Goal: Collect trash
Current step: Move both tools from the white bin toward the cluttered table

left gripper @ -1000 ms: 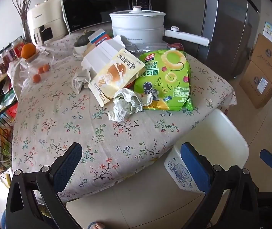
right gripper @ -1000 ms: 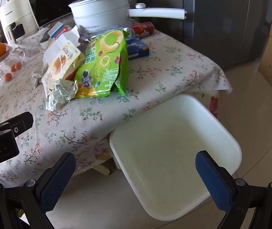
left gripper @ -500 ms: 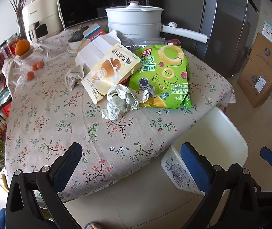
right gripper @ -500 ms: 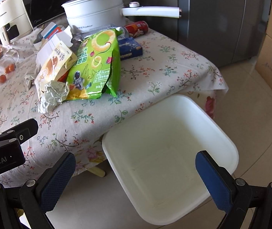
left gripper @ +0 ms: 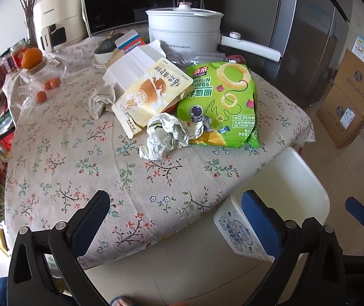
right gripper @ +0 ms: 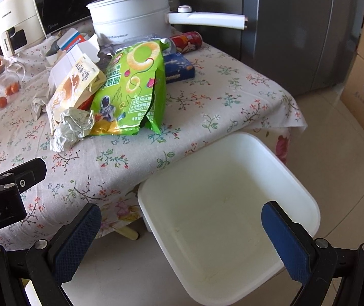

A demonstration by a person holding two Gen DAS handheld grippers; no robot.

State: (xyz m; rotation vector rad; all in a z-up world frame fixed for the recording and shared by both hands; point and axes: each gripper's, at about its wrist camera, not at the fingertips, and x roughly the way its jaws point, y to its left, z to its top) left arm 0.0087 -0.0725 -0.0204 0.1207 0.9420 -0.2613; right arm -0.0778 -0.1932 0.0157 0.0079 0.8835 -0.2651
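We see the trash heaped at the middle of the floral-clothed table (left gripper: 62, 158): a crumpled ball of pale green-white paper (left gripper: 166, 135) lies nearest, touching the bright green onion-ring snack bag (left gripper: 220, 102) on its right and the cream pastry pouch (left gripper: 148, 94) behind it, with a torn white cardboard box (left gripper: 131, 68) farther back. The paper sits well ahead of our left gripper (left gripper: 174, 216), whose blue pads are spread wide with nothing between them. Our right gripper (right gripper: 182, 232) is likewise released and hangs over the empty white plastic bin (right gripper: 233, 204) at the table's near right edge. At the far side stands a white electric pot (left gripper: 184, 32), a red can (right gripper: 187, 42) beside it.
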